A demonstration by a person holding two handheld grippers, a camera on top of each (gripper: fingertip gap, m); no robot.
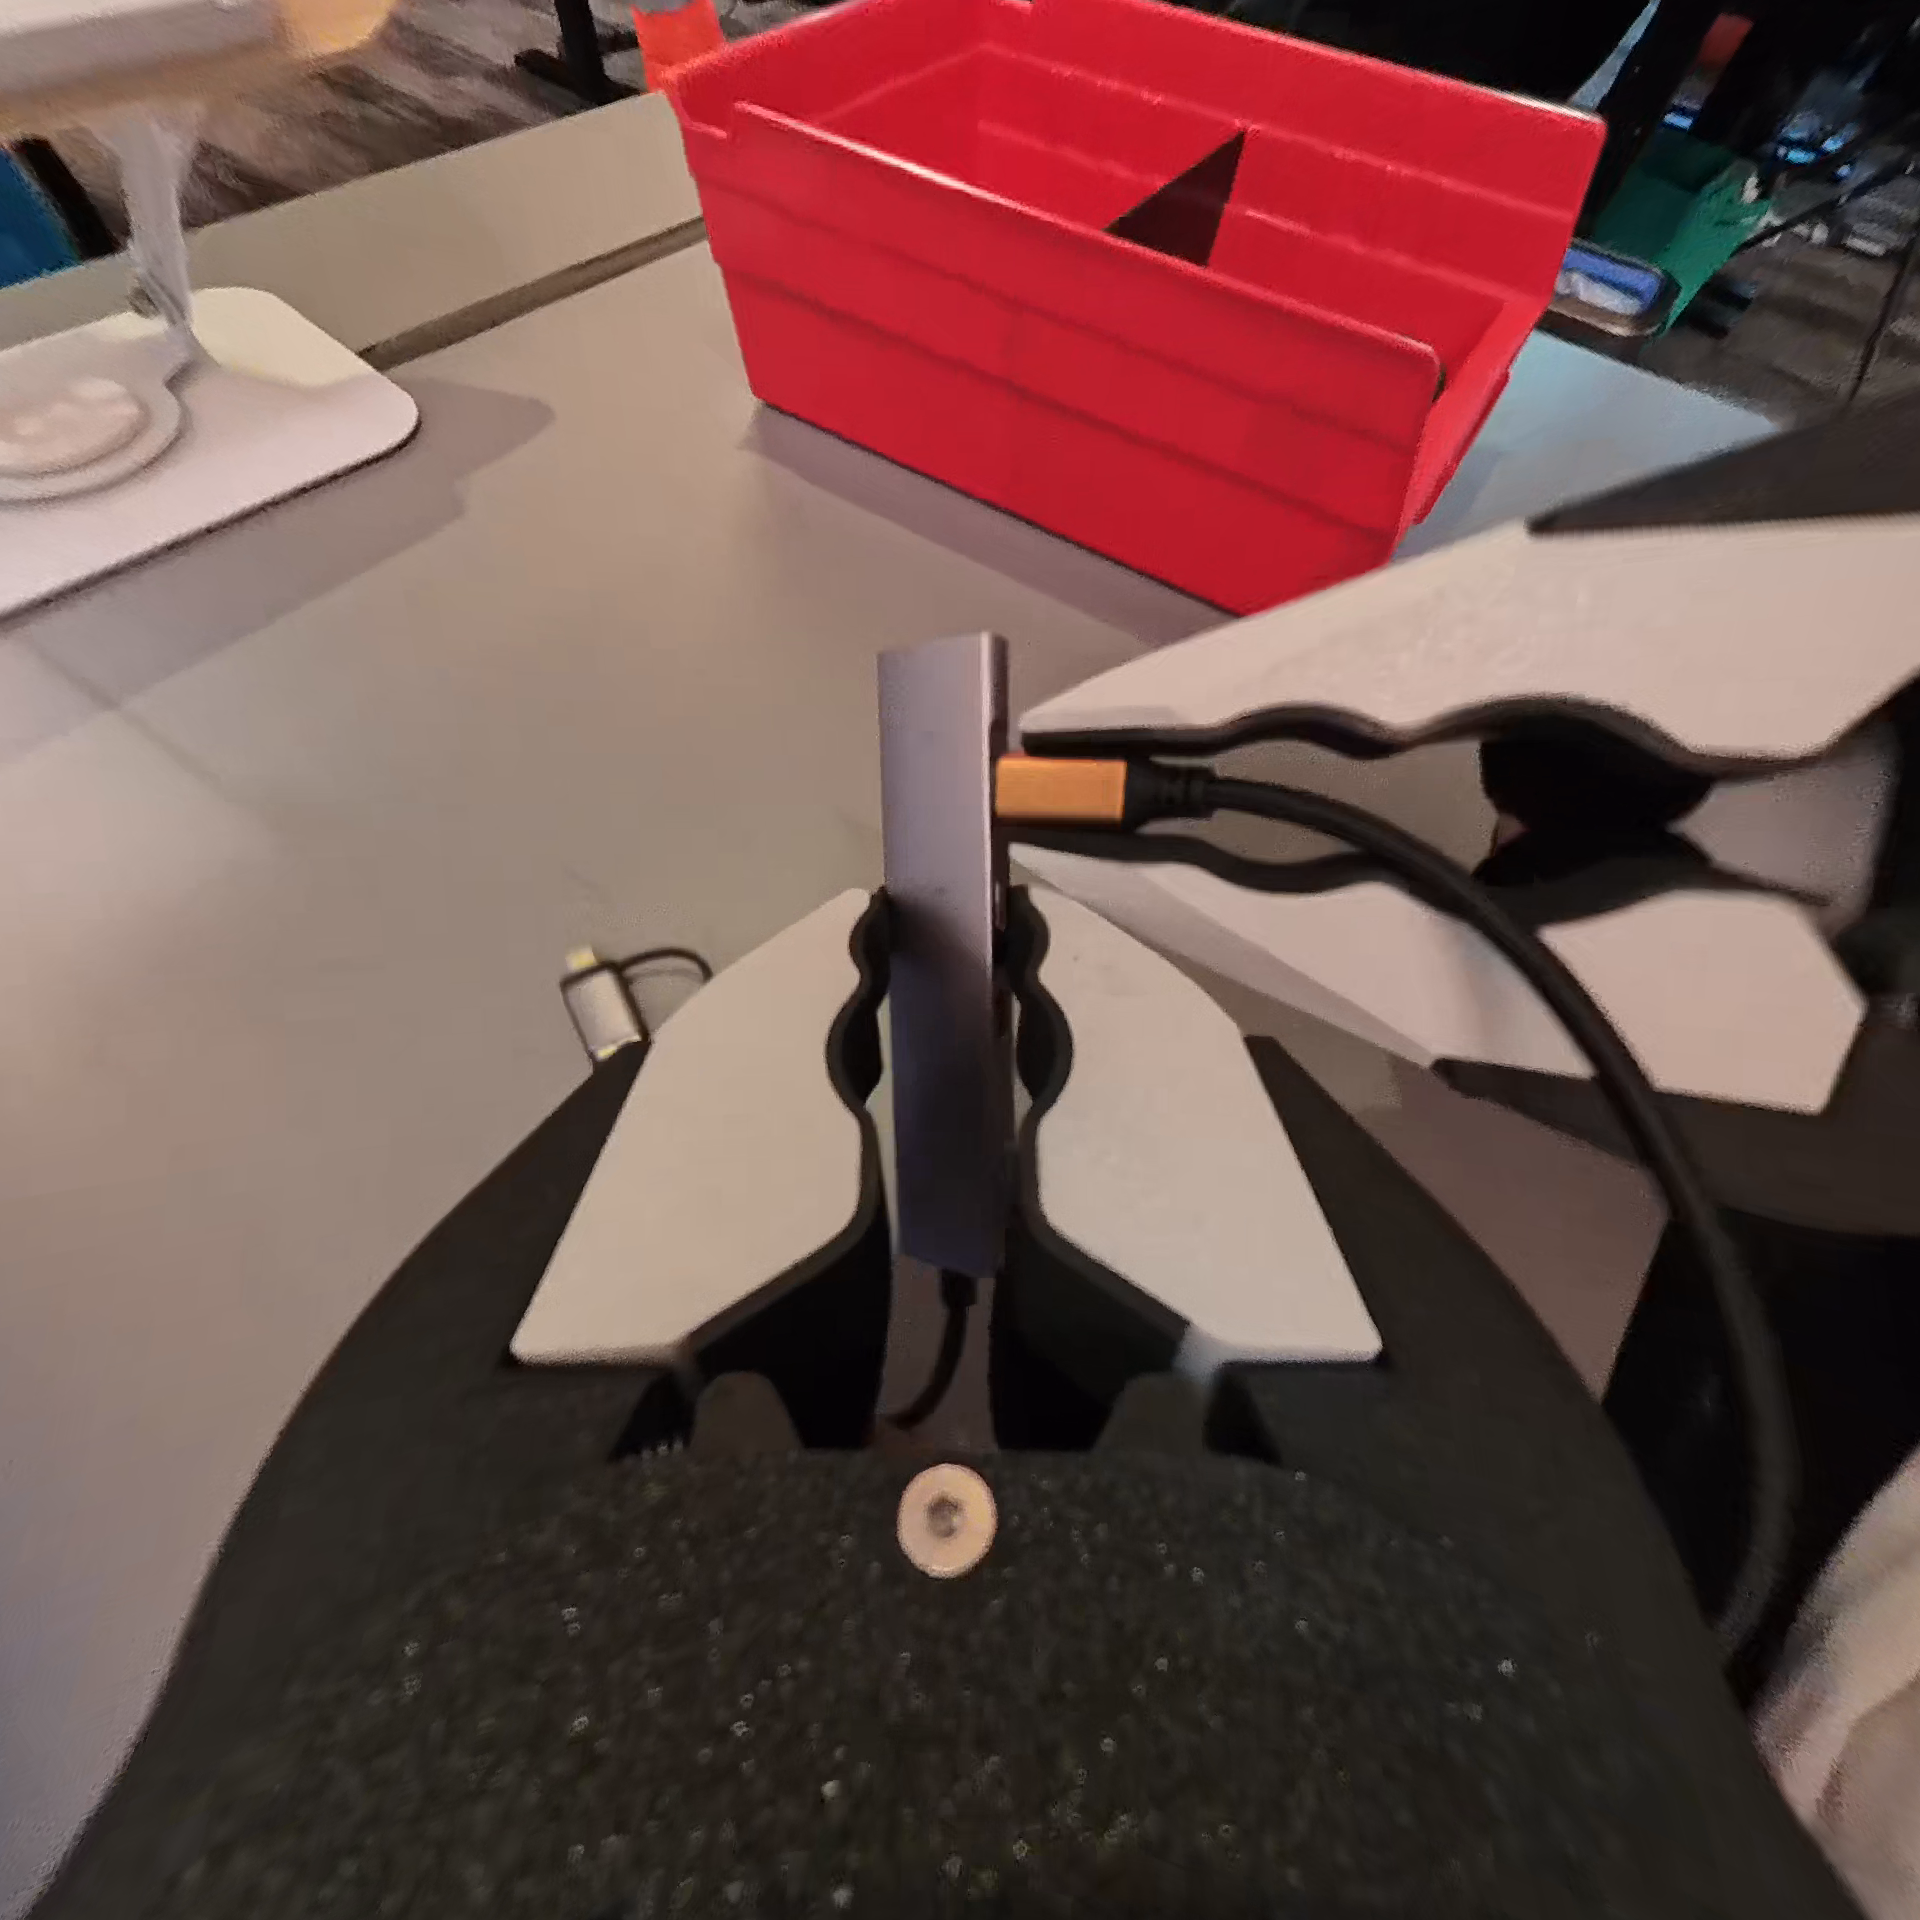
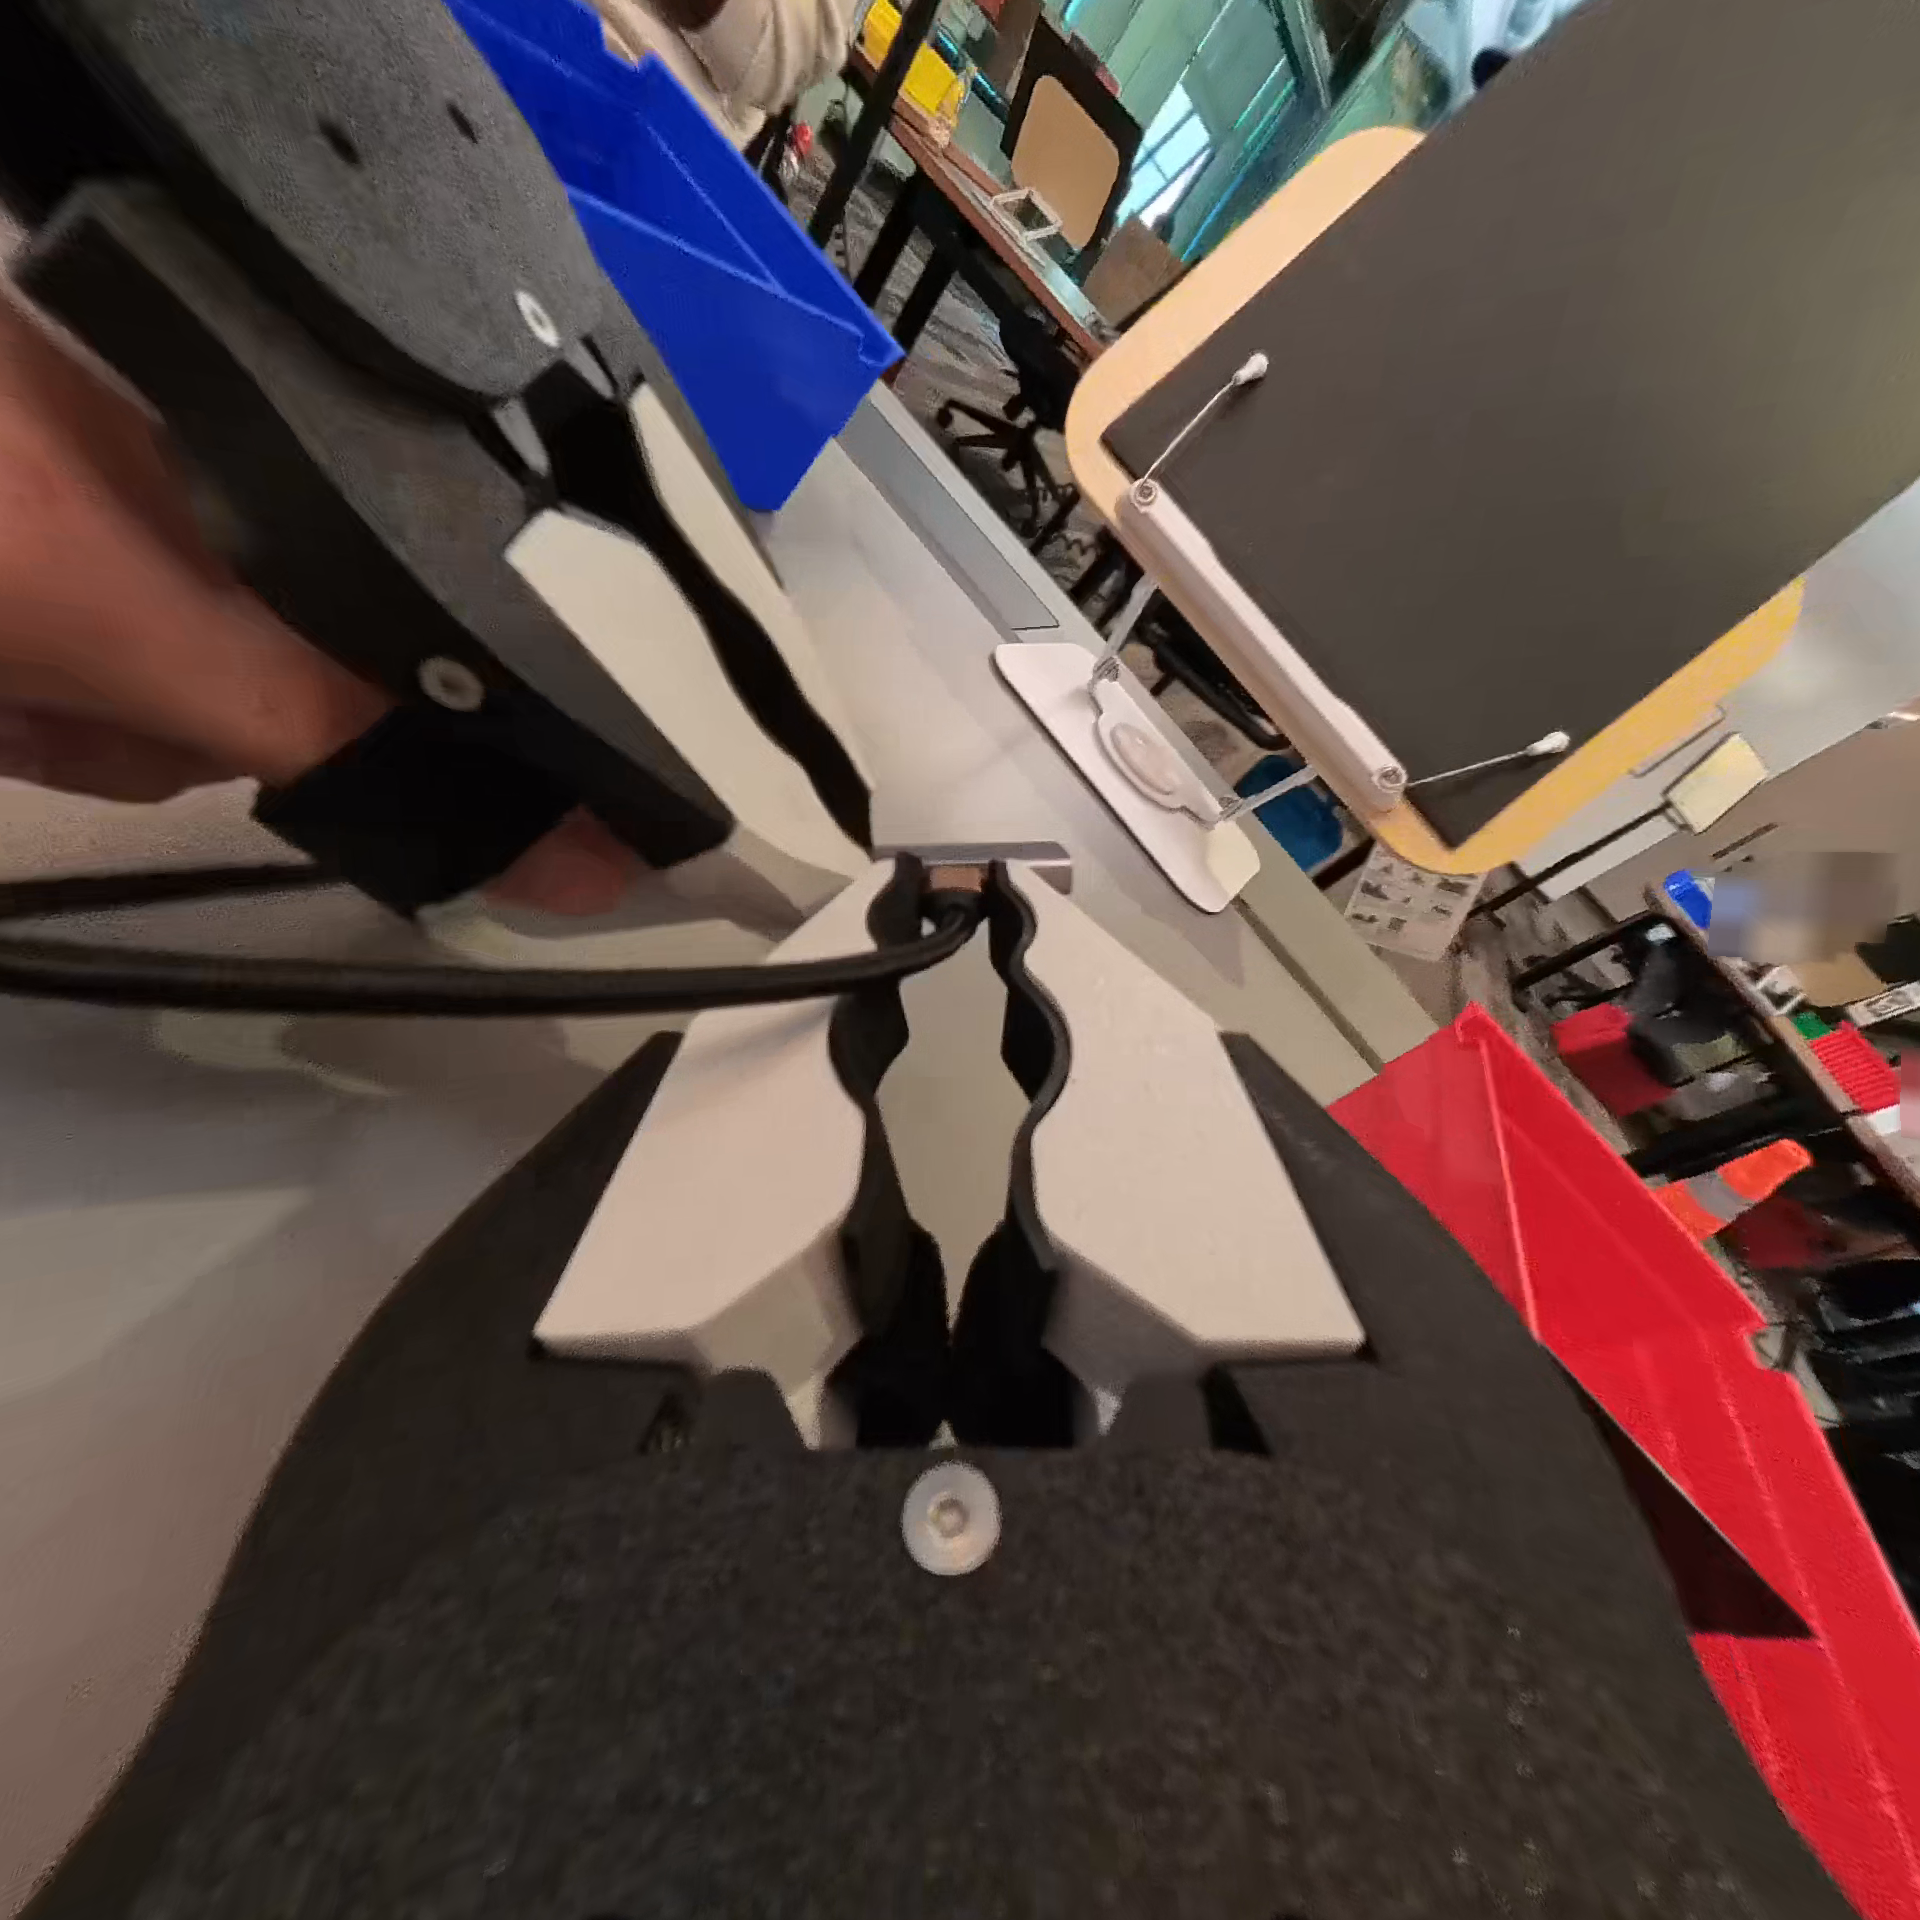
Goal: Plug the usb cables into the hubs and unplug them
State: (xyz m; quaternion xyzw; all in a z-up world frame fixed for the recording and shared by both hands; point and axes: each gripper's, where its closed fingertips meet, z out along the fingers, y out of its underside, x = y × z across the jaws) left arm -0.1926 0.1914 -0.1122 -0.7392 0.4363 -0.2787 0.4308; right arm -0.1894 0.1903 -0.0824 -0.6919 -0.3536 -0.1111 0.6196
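My left gripper [image 1: 948, 914] is shut on a slim grey USB hub [image 1: 940, 790] and holds it upright above the table. The hub's own short cable and connector [image 1: 603, 1003] lie on the table to the left. My right gripper [image 2: 948, 883] comes in from the right in the left wrist view [image 1: 1023, 792]. Its fingertips close around an orange USB plug [image 1: 1060, 787] that sits in a side port of the hub [image 2: 977, 854]. The plug's black cable [image 1: 1621, 1091] loops down to the right. The left gripper [image 2: 675, 644] and a hand [image 2: 156, 623] show at upper left in the right wrist view.
A red bin [image 1: 1091, 343] stands behind the hub on the grey table [image 1: 416, 790]. A blue bin [image 2: 707, 270] stands farther along. A white stand base [image 1: 208, 416] sits at the left edge and carries a black board with a tan rim [image 2: 1558, 416]. Only a small space, under 4 cm, lies between the two pairs of fingers.
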